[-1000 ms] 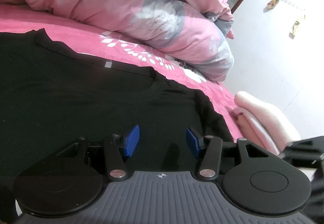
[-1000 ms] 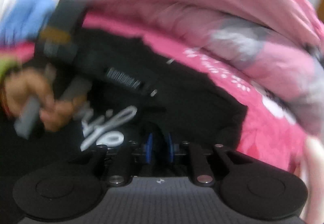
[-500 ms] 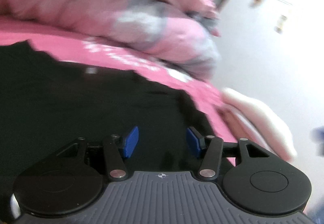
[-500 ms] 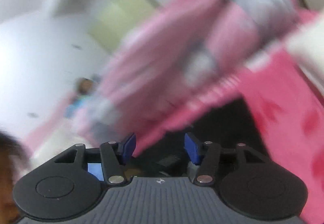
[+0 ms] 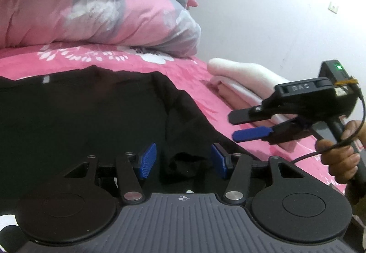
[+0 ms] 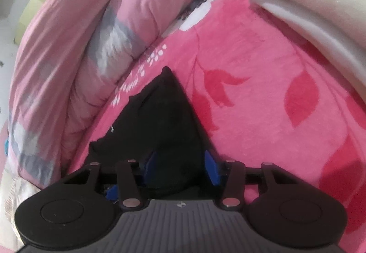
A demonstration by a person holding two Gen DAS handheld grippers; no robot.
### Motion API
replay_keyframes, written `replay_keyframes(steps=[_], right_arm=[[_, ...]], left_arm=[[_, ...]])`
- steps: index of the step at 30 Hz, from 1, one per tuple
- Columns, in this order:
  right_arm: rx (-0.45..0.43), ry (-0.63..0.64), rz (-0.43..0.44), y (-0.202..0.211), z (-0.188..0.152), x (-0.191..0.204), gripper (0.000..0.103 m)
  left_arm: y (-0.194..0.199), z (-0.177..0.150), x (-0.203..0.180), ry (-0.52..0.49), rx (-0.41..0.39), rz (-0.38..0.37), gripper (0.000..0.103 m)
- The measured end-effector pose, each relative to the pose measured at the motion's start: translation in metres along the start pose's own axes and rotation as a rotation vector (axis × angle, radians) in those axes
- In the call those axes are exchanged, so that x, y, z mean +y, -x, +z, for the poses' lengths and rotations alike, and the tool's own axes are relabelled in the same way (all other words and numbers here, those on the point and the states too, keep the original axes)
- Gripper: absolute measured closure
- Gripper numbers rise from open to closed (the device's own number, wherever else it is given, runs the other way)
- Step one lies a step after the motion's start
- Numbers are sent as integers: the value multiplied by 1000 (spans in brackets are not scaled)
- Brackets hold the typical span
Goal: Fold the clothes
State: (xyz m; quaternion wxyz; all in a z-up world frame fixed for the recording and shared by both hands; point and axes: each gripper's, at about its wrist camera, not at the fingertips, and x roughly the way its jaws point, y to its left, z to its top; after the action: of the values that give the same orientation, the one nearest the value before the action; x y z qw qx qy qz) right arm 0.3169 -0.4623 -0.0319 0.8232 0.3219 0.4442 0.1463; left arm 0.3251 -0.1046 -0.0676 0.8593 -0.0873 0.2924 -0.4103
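Left wrist view: black shirt [image 5: 96,115] flat on bed [image 5: 196,70]. Left gripper [image 5: 183,161] jaws released. Right gripper [image 6: 180,169], 3 o'clock, jaws closing around sleeve [image 6: 164,120]. Advise: pinch near sleeve edge, fold inward, keep flat.

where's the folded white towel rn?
Left wrist view: white towel lies on the pink bedsheet, right of the black shirt, below the quilt.

We see pink floral bed [image 5: 178,65], rolled pink-grey quilt [image 5: 96,13] along it, white wall [image 5: 263,13] behind.
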Motion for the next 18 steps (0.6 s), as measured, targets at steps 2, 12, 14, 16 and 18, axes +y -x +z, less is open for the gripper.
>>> replay_keyframes(steps=[2, 12, 14, 16, 18], right_arm=[[19, 23, -13, -6, 0, 3, 56], [39, 72, -47, -15, -3, 9, 59], [43, 98, -54, -18, -5, 13, 67], [44, 119, -68, -22, -5, 15, 81], [35, 128, -68, -23, -4, 16, 97]], left_arm=[[-1, 0, -1, -1, 15, -11, 50], [-4, -5, -7, -42, 54, -33, 50], [-6, -5, -6, -42, 59, -29, 50], [-5, -5, -6, -45, 59, -27, 50], [-5, -5, -7, -49, 60, -23, 50]])
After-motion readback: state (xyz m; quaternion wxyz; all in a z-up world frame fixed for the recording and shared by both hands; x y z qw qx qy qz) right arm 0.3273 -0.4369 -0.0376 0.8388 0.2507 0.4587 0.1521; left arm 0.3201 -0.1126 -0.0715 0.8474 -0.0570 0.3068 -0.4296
